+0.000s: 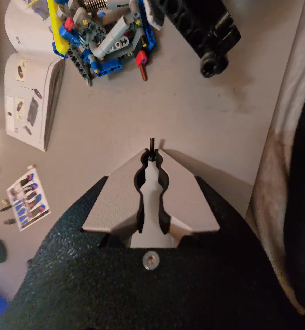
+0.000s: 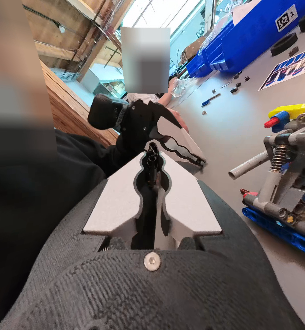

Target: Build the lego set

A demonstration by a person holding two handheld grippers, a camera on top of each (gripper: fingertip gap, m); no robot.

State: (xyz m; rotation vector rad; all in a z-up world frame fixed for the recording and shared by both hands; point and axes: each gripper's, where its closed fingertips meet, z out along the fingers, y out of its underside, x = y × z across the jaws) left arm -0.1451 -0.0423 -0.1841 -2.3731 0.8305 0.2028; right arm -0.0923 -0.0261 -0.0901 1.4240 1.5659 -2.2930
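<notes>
Beyond the left gripper's [image 1: 151, 155] fingertips stretches a pale grey table [image 1: 166, 110]. Far ahead of those tips and a little to their left stands the largest thing, a half-built toy model [image 1: 108, 39] of blue, grey, yellow and red plastic parts with a metal spring. Ahead and to the right of the tips lies a long black plastic piece [image 1: 207, 30] with holes and a round end. Well off to the left an open instruction booklet [image 1: 30, 100] lies flat, and nearer on the same side a sheet of stickers [image 1: 27, 200] with a few small dark parts beside it.

The left gripper's fingers are almost closed, both tips pressed on a small black pin [image 1: 152, 145], which pokes straight out past them.

In the right wrist view a blue bin [image 2: 237, 44] sits far ahead to the right. The right gripper [image 2: 152, 157] is closed on a narrow black plastic beam [image 2: 152, 153] with round holes, which runs down the slot between the fingers, its end standing just past the tips. The left gripper shows just beyond, tips near the table.
</notes>
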